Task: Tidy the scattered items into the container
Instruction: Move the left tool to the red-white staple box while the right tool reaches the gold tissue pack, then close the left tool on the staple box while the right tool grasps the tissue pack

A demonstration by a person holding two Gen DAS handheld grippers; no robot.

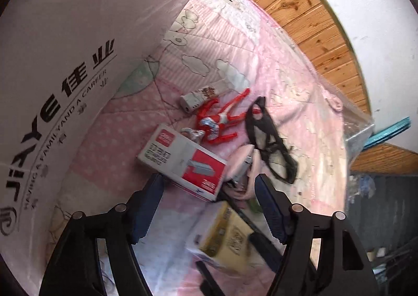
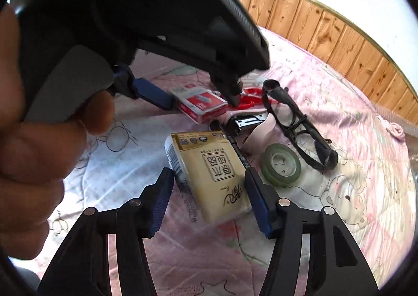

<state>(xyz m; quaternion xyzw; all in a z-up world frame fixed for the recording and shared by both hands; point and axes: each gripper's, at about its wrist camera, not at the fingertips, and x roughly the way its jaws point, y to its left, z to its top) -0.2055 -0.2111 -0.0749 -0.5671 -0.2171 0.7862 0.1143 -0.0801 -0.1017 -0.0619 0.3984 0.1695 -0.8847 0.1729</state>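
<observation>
The right gripper [image 2: 209, 199] is open around the soft, light tissue pack [image 2: 209, 175] at the frame's middle; squeeze its long sides gently. The left gripper [image 1: 209, 191] is open too.

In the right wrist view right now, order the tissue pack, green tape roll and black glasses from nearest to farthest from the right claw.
1. Tissue pack: between the open right claw fingers.
2. Green tape roll: just right of the pack.
3. Black glasses: beyond the tape, farther right.
</observation>
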